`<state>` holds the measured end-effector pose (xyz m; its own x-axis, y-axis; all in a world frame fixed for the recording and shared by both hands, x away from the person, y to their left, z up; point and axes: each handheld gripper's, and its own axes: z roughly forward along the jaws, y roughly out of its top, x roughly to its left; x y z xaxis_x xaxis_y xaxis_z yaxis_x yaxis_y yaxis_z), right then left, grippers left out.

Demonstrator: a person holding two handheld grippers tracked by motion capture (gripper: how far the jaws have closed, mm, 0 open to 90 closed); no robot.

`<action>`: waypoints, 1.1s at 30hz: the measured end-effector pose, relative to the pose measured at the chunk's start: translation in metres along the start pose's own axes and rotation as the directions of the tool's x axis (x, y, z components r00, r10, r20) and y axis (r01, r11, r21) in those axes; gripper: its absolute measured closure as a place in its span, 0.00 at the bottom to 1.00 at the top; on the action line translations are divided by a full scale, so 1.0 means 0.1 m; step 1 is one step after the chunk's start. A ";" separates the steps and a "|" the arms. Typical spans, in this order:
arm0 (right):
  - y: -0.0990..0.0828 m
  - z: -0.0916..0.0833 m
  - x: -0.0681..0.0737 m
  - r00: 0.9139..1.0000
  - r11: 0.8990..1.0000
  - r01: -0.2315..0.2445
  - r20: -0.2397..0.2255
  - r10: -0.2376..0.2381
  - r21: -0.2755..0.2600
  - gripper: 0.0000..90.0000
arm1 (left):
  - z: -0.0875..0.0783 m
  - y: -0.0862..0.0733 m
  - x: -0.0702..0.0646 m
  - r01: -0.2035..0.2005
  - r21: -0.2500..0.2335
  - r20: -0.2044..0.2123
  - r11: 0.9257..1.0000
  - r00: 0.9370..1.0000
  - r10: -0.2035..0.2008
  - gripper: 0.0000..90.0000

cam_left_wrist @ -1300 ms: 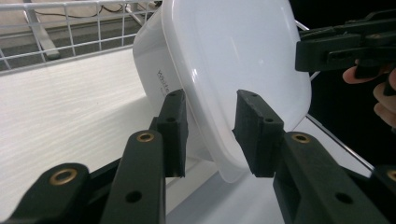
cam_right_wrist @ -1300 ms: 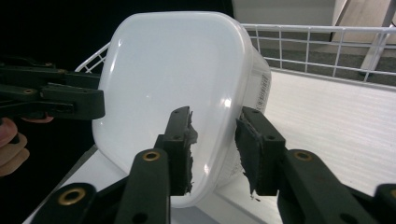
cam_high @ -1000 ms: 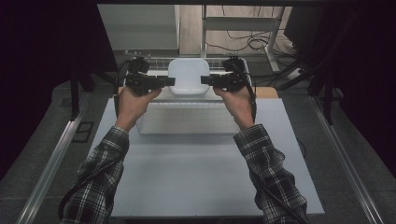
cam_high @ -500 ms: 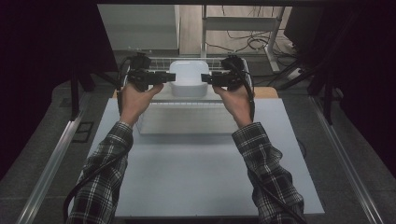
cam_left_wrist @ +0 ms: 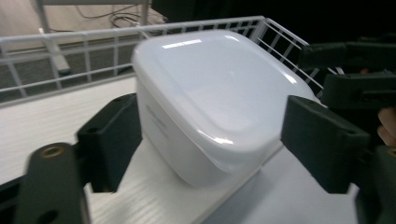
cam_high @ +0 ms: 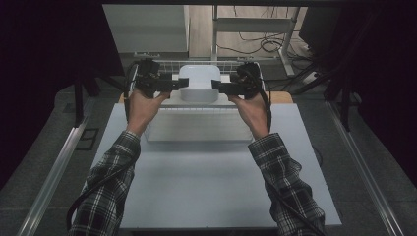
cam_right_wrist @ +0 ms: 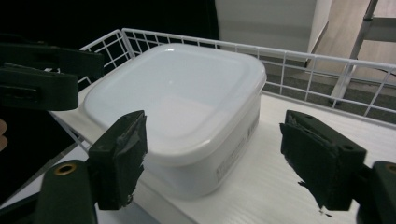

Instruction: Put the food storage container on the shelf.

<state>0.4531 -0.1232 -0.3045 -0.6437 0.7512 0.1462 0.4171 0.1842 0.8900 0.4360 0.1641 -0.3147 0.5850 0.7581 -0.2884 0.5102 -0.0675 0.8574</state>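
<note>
A white lidded container [cam_high: 199,82] sits on a pale board inside a white wire basket [cam_high: 196,64] at the far edge of the table [cam_high: 206,187]. The person reaches forward with both arms and flanks it — the left gripper [cam_high: 183,82] at its left side, the right gripper [cam_high: 216,85] at its right. Both sets of jaws are spread wide — in the left gripper view one pad looks close against the container's wall [cam_left_wrist: 215,107], though contact is hard to confirm; in the right gripper view the container [cam_right_wrist: 182,112] lies between the parted jaws.
</note>
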 end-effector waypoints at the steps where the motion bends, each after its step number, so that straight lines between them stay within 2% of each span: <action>1: -0.03 -0.02 0.00 1.000 1.000 0.010 -0.014 -0.010 0.000 0.20 | -0.01 -0.02 -0.01 -0.018 0.006 -0.001 1.000 1.000 0.018 0.17; 4: -0.07 -0.03 0.02 0.999 1.000 0.024 -0.039 -0.024 0.009 0.15 | -0.02 -0.07 -0.03 -0.039 0.008 0.015 0.999 0.999 0.038 0.14; 9: -0.12 -0.06 0.06 0.998 0.998 0.053 -0.047 -0.052 0.016 0.11 | -0.05 -0.15 -0.05 -0.065 0.000 0.047 0.998 0.997 0.065 0.10; 20: -0.24 -0.15 0.10 0.994 0.996 0.090 -0.063 -0.089 0.021 0.06 | -0.15 -0.33 -0.15 -0.159 -0.009 0.050 0.987 0.986 0.160 0.06; 23: -0.27 -0.17 0.11 0.993 0.995 0.097 -0.065 -0.095 0.018 0.06 | -0.18 -0.39 -0.17 -0.164 -0.006 0.061 0.986 0.985 0.164 0.06; 24: -0.29 -0.19 0.12 0.992 0.994 0.105 -0.069 -0.103 0.019 0.05 | -0.19 -0.42 -0.17 -0.159 0.000 0.089 0.987 0.983 0.159 0.06; 26: -0.30 -0.19 0.13 0.991 0.994 0.111 -0.071 -0.110 0.022 0.05 | -0.20 -0.44 -0.17 -0.157 -0.002 0.100 0.988 0.983 0.156 0.05; 33: -0.39 -0.26 0.20 0.984 0.986 0.164 -0.076 -0.161 0.034 0.04 | -0.22 -0.60 -0.22 -0.194 0.025 0.115 0.981 0.975 0.190 0.00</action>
<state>0.4071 -0.1313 -0.3256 -0.7493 0.6613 0.0337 0.3274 0.3258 0.8869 0.3786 0.1664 -0.3504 0.7399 0.6514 -0.1676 0.4028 -0.2296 0.8860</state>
